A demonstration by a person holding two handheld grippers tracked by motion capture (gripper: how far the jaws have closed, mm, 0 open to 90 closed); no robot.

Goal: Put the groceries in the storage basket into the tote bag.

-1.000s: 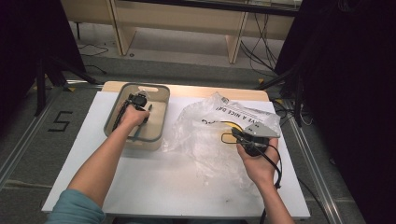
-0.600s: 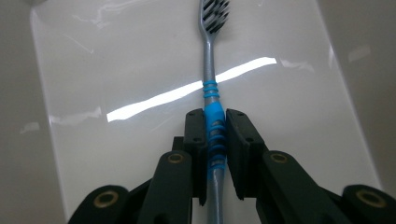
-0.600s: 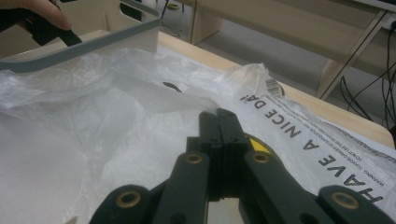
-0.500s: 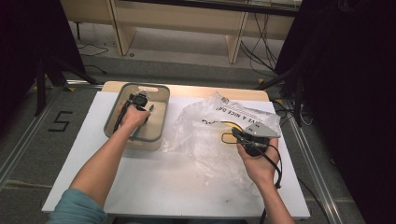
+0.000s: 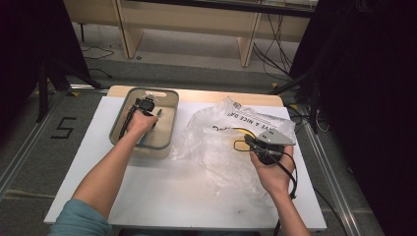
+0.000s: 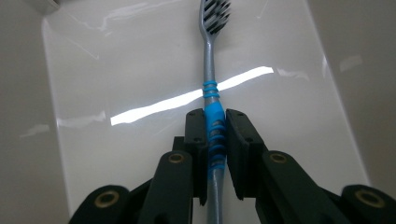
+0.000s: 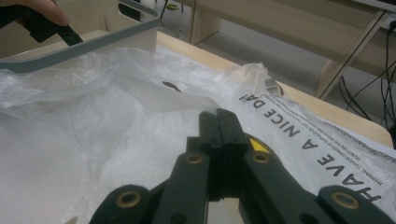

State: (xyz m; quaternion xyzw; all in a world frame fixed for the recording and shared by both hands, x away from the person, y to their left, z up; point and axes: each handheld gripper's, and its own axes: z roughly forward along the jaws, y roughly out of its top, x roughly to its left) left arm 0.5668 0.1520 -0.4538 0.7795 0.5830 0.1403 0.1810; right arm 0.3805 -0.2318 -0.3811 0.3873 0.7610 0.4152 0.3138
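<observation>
Toothbrush [image 6: 212, 100] sits clamped between the left gripper [image 6: 215, 122] jaws, pads pressing on the blue ribbed grip w/ the grey neck and bristle head running away toward the far wall of the tray. Tray [image 5: 118, 130] is a grey-rimmed tub w/ pale glossy floor, at the far left of the white table [image 5: 162, 196]; in the high view the left gripper [image 5: 143, 109] is down inside it, person's left hand [image 5: 139, 122] on top. Right gripper [image 7: 218, 122] has its jaws pressed together on a fold of the clear plastic bag [image 7: 98, 140], thin film pinched between them. Bag lies crumpled at centre-right of the table, just beside the tray, printed strip along its far right edge. Right hand [image 5: 269, 169] holds that gripper [image 5: 250, 142] at the bag's right side, cable trailing near
</observation>
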